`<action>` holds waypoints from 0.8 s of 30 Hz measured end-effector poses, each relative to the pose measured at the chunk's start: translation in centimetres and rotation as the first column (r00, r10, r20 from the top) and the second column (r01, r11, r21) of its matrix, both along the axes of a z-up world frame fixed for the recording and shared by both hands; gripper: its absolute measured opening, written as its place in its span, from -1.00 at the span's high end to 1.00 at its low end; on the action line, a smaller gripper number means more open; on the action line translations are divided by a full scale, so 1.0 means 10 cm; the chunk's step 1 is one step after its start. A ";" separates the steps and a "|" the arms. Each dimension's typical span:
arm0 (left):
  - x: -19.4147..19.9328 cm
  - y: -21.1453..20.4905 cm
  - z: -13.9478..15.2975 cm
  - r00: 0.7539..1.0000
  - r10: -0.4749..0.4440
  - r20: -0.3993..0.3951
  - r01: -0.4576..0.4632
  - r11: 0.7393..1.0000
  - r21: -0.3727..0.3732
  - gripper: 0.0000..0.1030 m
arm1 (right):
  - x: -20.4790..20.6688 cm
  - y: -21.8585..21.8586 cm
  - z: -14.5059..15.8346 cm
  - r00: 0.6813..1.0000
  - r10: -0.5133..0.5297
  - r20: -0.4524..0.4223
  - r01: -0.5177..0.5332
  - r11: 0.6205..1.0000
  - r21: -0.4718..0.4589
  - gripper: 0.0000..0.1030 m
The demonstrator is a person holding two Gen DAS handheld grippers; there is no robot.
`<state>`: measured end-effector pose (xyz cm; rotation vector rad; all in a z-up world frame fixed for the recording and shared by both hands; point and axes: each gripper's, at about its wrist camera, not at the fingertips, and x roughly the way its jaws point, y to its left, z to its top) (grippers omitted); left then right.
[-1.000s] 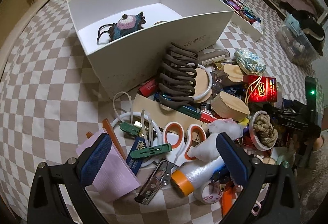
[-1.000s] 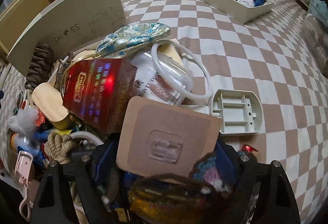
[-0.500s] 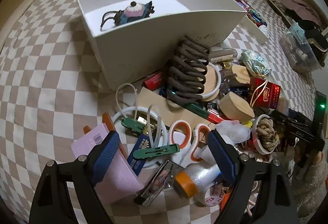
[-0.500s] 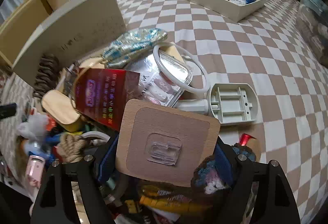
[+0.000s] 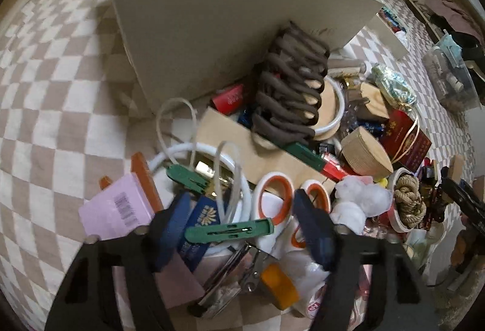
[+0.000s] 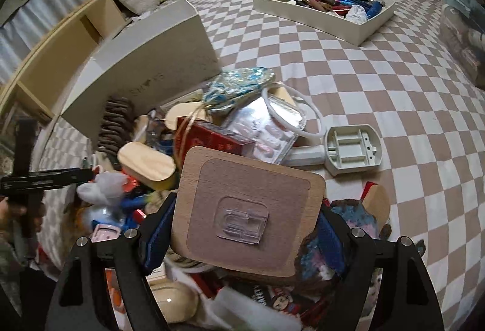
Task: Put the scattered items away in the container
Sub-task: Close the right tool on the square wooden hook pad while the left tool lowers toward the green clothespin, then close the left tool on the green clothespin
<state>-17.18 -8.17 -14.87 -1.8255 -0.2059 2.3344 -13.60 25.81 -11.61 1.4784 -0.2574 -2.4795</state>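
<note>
Left gripper (image 5: 242,232) is spread wide, holding nothing, low over the clutter; a green clip (image 5: 229,230) lies between its fingers, w/ scissors (image 5: 280,200) just ahead. The white box (image 5: 218,28) stands further ahead, beyond a brown hair claw (image 5: 291,88). Right gripper (image 6: 245,228) is closed on a wooden plaque (image 6: 247,215), held above the pile; box (image 6: 145,70) sits ahead-left on the checked bed (image 6: 379,82).

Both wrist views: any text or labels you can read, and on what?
White box: dark print on its wall, blurred.
Pink packet: barcode only, digits too small.
Red box: gold lettering, unreadable.
Blue card: flower logo, words blurred.
Nothing reads cleanly.
</note>
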 end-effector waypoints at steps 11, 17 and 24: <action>0.01 -0.08 0.04 1.000 0.006 0.007 -0.006 1.000 0.001 0.18 | 0.11 -0.07 0.15 1.000 0.003 -0.019 -0.004 0.997 -0.071 -0.60; 0.03 -0.12 0.14 1.000 0.015 -0.005 -0.014 0.999 0.030 0.60 | 0.15 -0.08 0.25 0.999 -0.003 -0.034 0.000 0.997 -0.080 -0.60; 0.08 -0.12 0.20 1.000 0.004 -0.010 -0.004 0.999 0.049 0.65 | 0.18 -0.12 0.26 0.999 0.002 -0.034 -0.005 0.996 -0.094 -0.60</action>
